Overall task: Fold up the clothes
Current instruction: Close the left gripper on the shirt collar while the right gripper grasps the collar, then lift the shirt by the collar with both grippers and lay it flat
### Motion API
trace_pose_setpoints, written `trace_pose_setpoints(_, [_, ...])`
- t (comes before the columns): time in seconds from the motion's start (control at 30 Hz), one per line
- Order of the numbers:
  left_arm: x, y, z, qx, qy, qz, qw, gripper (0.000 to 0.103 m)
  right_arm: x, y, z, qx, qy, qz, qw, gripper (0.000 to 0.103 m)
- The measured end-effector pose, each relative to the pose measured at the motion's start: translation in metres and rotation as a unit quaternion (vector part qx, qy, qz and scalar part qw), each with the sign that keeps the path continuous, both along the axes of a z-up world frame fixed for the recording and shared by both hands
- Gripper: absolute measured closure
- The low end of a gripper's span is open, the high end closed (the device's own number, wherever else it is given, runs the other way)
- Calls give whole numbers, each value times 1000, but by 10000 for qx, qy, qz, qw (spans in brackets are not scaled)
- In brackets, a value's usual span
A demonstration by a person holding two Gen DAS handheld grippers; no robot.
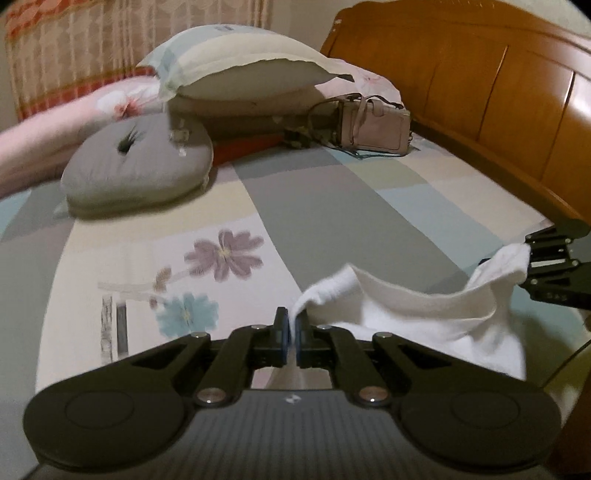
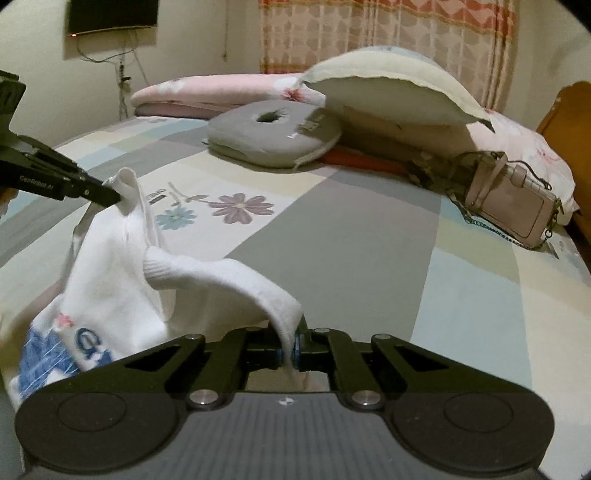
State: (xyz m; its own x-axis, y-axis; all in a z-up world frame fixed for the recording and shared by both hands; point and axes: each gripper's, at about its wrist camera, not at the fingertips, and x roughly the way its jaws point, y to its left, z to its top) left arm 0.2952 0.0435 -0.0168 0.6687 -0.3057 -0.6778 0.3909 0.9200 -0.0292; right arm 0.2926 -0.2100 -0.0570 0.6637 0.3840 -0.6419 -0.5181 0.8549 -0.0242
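Nearest, the left gripper [image 1: 293, 332] has its jaws pressed together on an edge of the white garment [image 1: 424, 321], the cloth pinched between the blue pads. The right gripper [image 2: 293, 347] does the same on its side: its jaws are clamped on a ribbed, sleeve-like fold of the same garment [image 2: 122, 280]. The cloth hangs slack between the two grips, lifted off the bedsheet [image 1: 332, 206] near the bed's close edge. In the right wrist view, a blue print shows on the part that droops low at the left, and the left gripper [image 2: 118, 197] comes in from the left, holding a bunched white corner. In the left wrist view, the right gripper [image 1: 532, 254] sits at the far right, with cloth gathered at its tip.

Beyond the garment, the patchwork sheet lies in grey, cream and pale blue blocks with flower prints. Farther back rests a grey round cushion [image 1: 136, 162] with a hole in its middle. Just beside it, a pillow [image 1: 236, 62] lies on top of pink floral bedding. A pink handbag [image 1: 376, 125] with a chain strap lies near the wooden headboard [image 1: 480, 85]. A curtain [image 2: 388, 33] hangs behind.
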Motion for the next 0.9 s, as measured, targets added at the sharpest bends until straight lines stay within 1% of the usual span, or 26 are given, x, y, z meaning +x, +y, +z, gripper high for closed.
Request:
trace_pose_setpoints(0.23, [64, -13, -10, 368, -58, 56, 9993, 102, 70, -10, -11, -114, 371, -531, 9978, 95])
trace_pose_setpoints(0.3, [83, -13, -14, 445, -40, 120, 9989, 102, 89, -14, -15, -212, 438, -695, 9964, 95])
trace_pose_setpoints(0.43, [123, -15, -25, 596, 54, 223, 9980, 102, 127, -22, -22, -244, 605, -1001, 9928, 96])
trace_pose_setpoints(0.57, [156, -22, -38, 805, 5, 193, 9966, 102, 151, -22, -26, -296, 612, -1188, 9906, 97])
trace_pose_setpoints(0.73, [178, -27, -62, 815, 212, 284, 9960, 102, 178, -14, -35, -437, 735, -1378, 9868, 97])
trace_pose_setpoints(0.77, [181, -28, -69, 780, 359, 250, 9960, 99, 182, -13, -38, -450, 775, -1408, 9860, 97])
trace_pose_setpoints(0.83, [182, -27, -76, 758, 500, 257, 9955, 90, 188, -12, -44, -429, 869, -1432, 9849, 96])
trace_pose_setpoints(0.87, [181, -27, -79, 746, 550, 260, 9954, 91, 189, -11, -47, -416, 932, -1429, 9845, 96])
trace_pose_setpoints(0.9, [177, -26, -79, 778, 546, 214, 9952, 91, 189, -11, -49, -391, 994, -1406, 9843, 92])
